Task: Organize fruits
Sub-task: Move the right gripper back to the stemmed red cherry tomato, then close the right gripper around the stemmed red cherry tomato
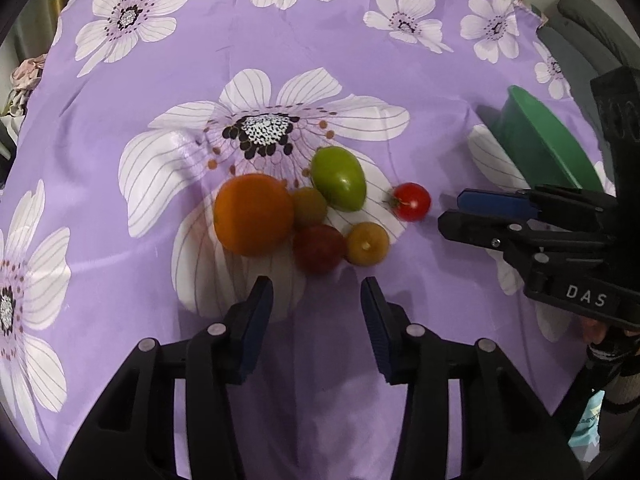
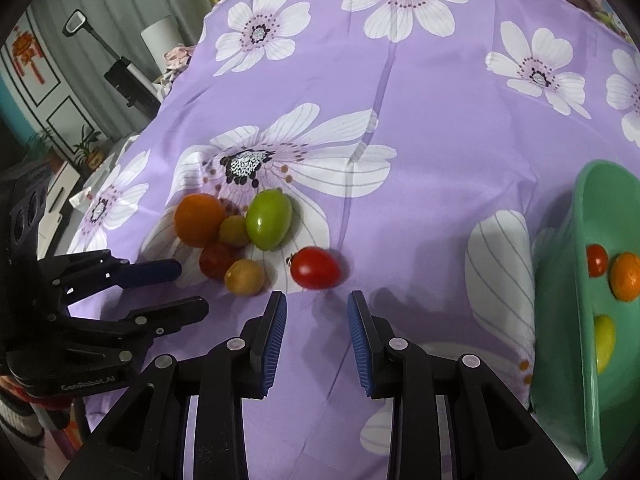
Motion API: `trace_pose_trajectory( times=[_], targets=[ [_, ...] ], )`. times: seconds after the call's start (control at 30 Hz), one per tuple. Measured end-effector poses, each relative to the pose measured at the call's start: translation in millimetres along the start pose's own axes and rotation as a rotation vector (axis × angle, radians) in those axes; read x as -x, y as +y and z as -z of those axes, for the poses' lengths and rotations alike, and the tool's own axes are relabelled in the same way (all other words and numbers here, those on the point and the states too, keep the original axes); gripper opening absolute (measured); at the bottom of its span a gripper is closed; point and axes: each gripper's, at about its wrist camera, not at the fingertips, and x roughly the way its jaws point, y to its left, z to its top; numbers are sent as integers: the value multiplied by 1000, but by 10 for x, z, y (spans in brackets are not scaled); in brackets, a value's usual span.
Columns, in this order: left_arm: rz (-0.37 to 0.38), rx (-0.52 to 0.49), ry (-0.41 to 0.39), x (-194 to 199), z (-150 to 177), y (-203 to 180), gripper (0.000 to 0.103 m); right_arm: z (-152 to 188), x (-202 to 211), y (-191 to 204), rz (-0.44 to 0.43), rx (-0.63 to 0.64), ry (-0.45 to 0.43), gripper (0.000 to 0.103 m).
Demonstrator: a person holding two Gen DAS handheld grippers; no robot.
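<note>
On the purple flowered cloth (image 1: pixel 360 52) lies a cluster of fruit: an orange (image 1: pixel 253 214), a green tomato (image 1: pixel 339 179), a small olive tomato (image 1: pixel 308 206), a dark red tomato (image 1: pixel 319 248) and a yellow-brown tomato (image 1: pixel 367 243). A red cherry tomato (image 1: pixel 411 201) lies apart to their right. My left gripper (image 1: pixel 317 296) is open just short of the dark red tomato, with nothing between its pads. My right gripper (image 2: pixel 317 308) hovers just short of the red cherry tomato (image 2: pixel 315 267), jaws narrowly apart and empty. The green bowl (image 2: pixel 580 240) stands at the right.
The bowl holds a small red tomato (image 2: pixel 597 260), an orange fruit (image 2: pixel 625 276) and a yellow fruit (image 2: pixel 604 342). In the left wrist view the bowl (image 1: pixel 540 144) sits behind my right gripper (image 1: pixel 450 212). Room clutter lies past the cloth's left edge.
</note>
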Motion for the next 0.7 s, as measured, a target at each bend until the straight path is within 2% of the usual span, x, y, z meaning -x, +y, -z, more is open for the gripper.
trace_pose_trajectory(
  times=[0.1, 0.7],
  targets=[
    [-13, 0, 6, -44, -42, 23, 40, -51, -64, -19, 1, -1, 8, 32],
    [-5, -10, 19, -192, -208, 44, 37, -179, -320, -27, -8, 19, 42, 32]
  ],
)
